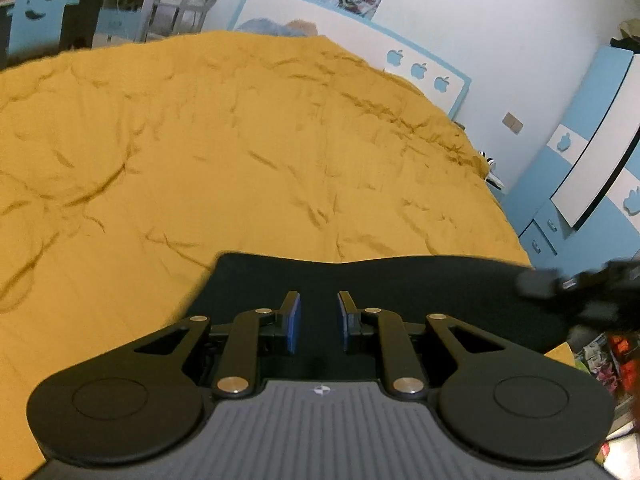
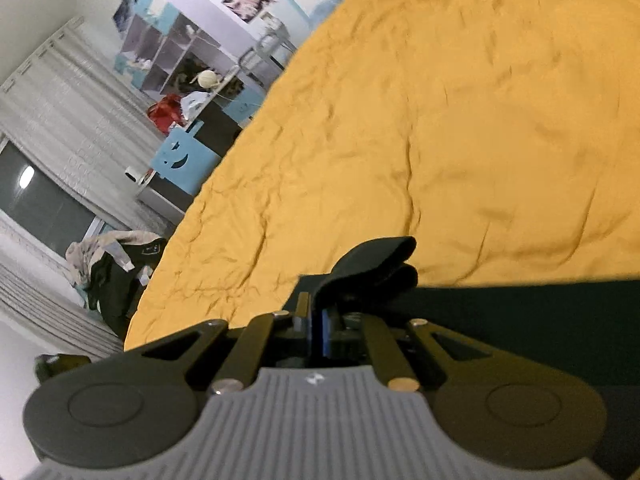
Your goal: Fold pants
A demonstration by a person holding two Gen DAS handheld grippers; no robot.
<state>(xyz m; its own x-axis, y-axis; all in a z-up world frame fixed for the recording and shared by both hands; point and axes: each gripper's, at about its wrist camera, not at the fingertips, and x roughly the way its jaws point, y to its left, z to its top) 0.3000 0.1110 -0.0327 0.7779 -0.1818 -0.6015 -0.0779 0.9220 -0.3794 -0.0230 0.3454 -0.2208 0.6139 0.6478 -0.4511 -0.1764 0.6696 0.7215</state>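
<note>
Looking along both wrists, we see the dark, flat fabric pants (image 1: 400,280) lying on the wrinkled mustard-yellow bedspread (image 1: 240,152). Our right gripper (image 2: 318,320) is clamped on a bunched fold of them, while our left gripper (image 1: 319,312) hovers above, jaws narrowly apart and empty.

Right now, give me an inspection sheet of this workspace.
Surface: yellow bedspread, wrinkled.
Job's things: dark pants across the near edge of the bed.
Clutter: heap of clothes beside the bed.
Grippers: left tool has a gap between its pads, over the pants, holding nothing visible; right tool is shut on a pants fold that sticks up.
Cables: nothing seen.
Surroundings: blue and white headboard, wardrobe, grey curtains.
</note>
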